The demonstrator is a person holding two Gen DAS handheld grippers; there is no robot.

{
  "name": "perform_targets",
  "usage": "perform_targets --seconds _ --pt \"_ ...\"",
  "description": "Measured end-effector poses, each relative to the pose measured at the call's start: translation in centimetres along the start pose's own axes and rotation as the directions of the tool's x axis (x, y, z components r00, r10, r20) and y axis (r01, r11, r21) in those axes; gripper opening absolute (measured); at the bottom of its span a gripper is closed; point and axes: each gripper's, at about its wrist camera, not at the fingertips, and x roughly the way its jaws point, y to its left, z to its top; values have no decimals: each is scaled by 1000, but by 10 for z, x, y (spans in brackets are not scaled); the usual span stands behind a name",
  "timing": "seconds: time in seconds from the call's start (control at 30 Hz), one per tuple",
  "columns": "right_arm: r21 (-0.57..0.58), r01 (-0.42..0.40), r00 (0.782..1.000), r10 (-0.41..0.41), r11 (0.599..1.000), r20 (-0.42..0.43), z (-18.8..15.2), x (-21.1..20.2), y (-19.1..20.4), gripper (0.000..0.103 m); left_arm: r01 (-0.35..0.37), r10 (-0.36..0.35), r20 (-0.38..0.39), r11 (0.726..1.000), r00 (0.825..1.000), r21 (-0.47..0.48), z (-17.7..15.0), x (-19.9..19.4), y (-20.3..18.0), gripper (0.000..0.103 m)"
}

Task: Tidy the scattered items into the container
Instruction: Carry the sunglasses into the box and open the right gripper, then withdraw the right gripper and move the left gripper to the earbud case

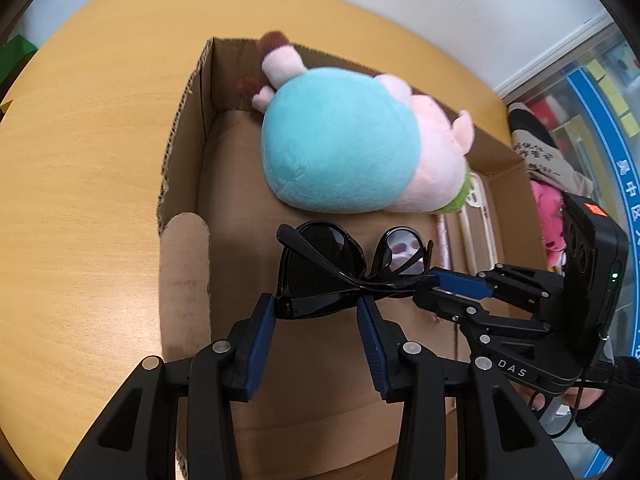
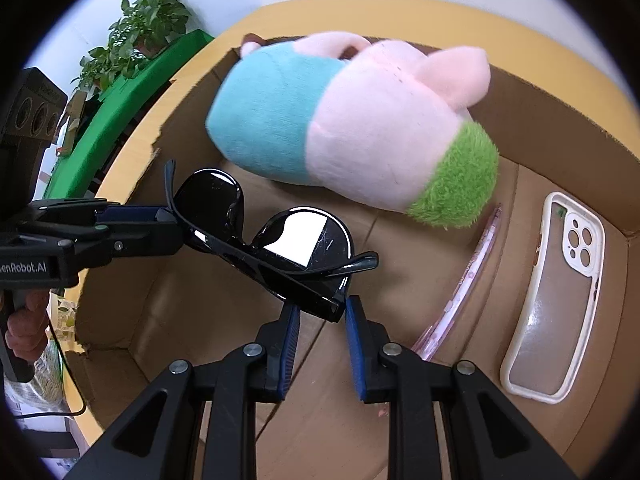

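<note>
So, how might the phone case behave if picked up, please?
The phone case looks an empty, thin shell: probably light and slightly bendy. Lying flat in the cardboard box, it likely slides rather than rolls.

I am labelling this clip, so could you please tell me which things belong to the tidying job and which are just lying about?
Job: sunglasses, cardboard box, plush toy, phone case, left gripper, right gripper.

Lying about: potted plants, green shelf, table.
</note>
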Motion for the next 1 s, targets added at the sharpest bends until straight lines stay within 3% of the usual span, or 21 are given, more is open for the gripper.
perform_targets --seconds 0.37,0.43,0.73,0.83,0.93,1.0 --pt "18 20 998 -19 1000 -54 -1 21 -7 22 -71 70 -45 997 997 -21 0 10 -4 46" --pt "19 27 998 -26 999 -53 -1 18 -7 24 -68 66 -43 997 997 -37 1 6 -3 52" --pt "20 59 997 -60 998 57 -12 -60 5 41 -87 96 109 993 989 -82 -24 -62 -24 74" --pt "21 106 990 -107 994 96 -24 -96 20 45 -140 155 182 986 971 -92 -44 -97 -41 80" --pt "29 139 982 -141 990 124 -35 -124 30 47 -262 282 236 958 930 -112 -63 -125 -63 88" --pt "38 164 976 -167 986 138 -45 -142 38 48 -283 304 274 952 912 -116 -74 -143 -78 88"
